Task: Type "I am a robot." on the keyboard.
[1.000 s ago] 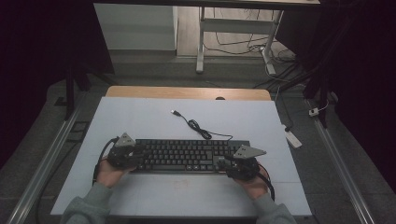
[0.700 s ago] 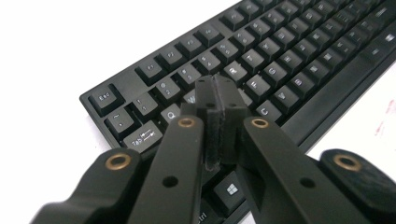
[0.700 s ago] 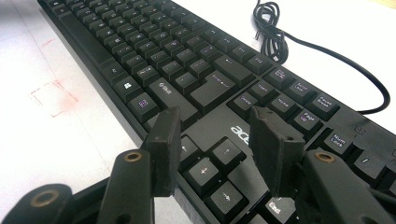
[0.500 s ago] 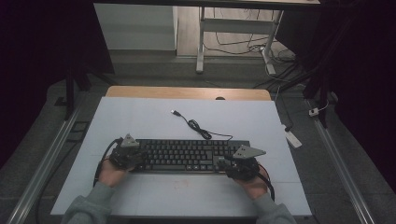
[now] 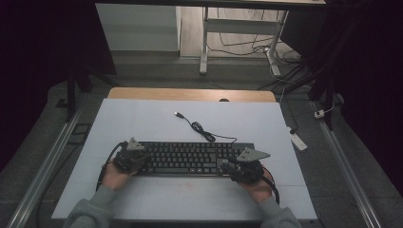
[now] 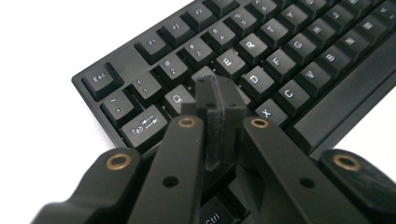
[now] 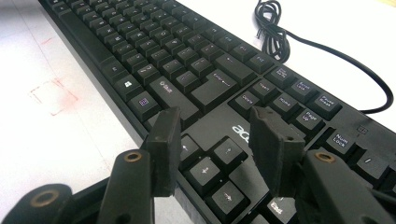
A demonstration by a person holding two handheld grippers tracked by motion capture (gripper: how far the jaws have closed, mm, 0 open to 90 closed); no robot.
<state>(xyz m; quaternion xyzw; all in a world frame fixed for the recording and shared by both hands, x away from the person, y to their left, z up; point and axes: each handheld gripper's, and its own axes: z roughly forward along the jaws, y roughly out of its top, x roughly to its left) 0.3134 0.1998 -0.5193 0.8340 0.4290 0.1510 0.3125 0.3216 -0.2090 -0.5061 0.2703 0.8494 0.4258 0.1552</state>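
One black keyboard (image 5: 190, 158) lay flat on the white table top (image 5: 142, 123), near the front edge and running left to right, with a gripper at each end. Its cable (image 5: 202, 130) snaked away from the back edge toward the far side of the table, bunched into a small coil partway along and ending in a loose plug.

Over at the keyboard's left end sat the left gripper (image 5: 138, 159), and its jaws had just been closing; in the left gripper view they stood clamped together, pad against pad, with nothing between them. That left gripper (image 6: 219, 98) was poised above the Q, W and A keys, with Tab and Esc off to one side. Whether the tips pressed on a key could not be made out.

At the right end, the right gripper (image 5: 233, 166) had its jaws parted. The right gripper view showed the right gripper (image 7: 219, 140) spread over the arrow keys, with the maker's logo just beyond and the Delete, Home and Page cluster farther on. Nothing was caught between those jaws.

Both hands, in grey sleeves (image 5: 90, 211), came in from the bottom of the high view.
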